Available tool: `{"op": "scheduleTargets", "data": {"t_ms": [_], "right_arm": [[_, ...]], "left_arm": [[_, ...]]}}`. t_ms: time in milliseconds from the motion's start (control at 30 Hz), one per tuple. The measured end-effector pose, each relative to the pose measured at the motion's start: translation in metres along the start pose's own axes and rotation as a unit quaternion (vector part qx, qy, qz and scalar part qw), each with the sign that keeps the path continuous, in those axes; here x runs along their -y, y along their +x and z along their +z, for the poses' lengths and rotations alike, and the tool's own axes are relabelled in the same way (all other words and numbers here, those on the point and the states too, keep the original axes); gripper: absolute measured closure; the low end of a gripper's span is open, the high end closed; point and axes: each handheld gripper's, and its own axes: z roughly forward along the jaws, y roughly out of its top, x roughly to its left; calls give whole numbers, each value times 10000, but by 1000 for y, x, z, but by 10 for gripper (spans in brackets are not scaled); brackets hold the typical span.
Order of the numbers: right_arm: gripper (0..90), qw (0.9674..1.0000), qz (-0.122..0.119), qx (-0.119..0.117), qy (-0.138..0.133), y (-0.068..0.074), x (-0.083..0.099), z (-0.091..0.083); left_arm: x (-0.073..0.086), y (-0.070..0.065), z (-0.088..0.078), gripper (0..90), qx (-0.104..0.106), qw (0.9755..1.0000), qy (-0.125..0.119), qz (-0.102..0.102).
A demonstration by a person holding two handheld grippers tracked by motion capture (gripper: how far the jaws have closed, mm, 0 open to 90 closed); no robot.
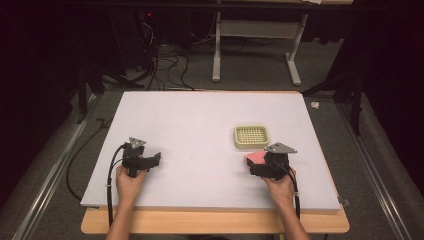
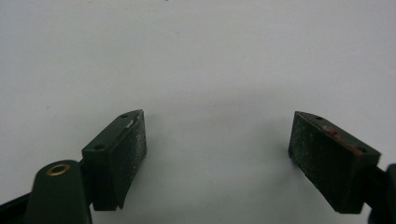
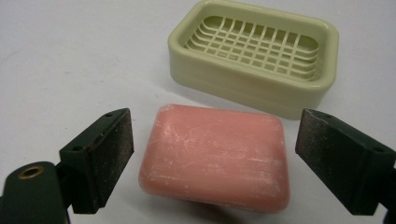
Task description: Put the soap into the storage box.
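A person is sitting at the near edge of the white surface (image 1: 200,125), holding a set of tongs in each hand. The right tongs (image 1: 257,167) are hovering at about four o'clock on the surface, and in the right gripper view (image 3: 212,158) their jaws are standing spread wide, one on each side of a pink bar of soap (image 3: 215,156). The pads are not touching the bar; a thin gap is showing on both sides. The soap is lying flat on the surface, its top dusted with pale streaks.

Just beyond the soap, at about one o'clock from it in the right gripper view, a pale green soap dish (image 3: 257,56) with a slatted grid floor is sitting upright, near the bar but apart from it. From the high view the dish (image 1: 251,137) is resting right of centre, with the soap (image 1: 255,158) peeking out just beside it at six o'clock, partly hidden by the right tongs.

The left tongs (image 1: 152,161) are resting at about eight o'clock on the surface, well apart from the soap. In the left gripper view (image 2: 217,149) their jaws are spread, with bare white surface between them.
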Motion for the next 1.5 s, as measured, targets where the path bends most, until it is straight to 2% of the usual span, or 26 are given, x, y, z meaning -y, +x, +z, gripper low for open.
{"op": "scheduleTargets", "data": {"t_ms": [367,933,1067,1500], "right_arm": [[118,9998,-42,147,124,1,1,9],[117,9987,134,63,492,0,7,26],[121,9980,2,187,607,4,6,28],[134,9981,-4,169,594,4,7,28]], "left_arm": [[0,0,0,196,7,10000,7,-1],[0,0,0,196,9,10000,7,-3],[0,0,0,196,10,10000,8,-5],[0,0,0,196,15,10000,11,-5]]}}
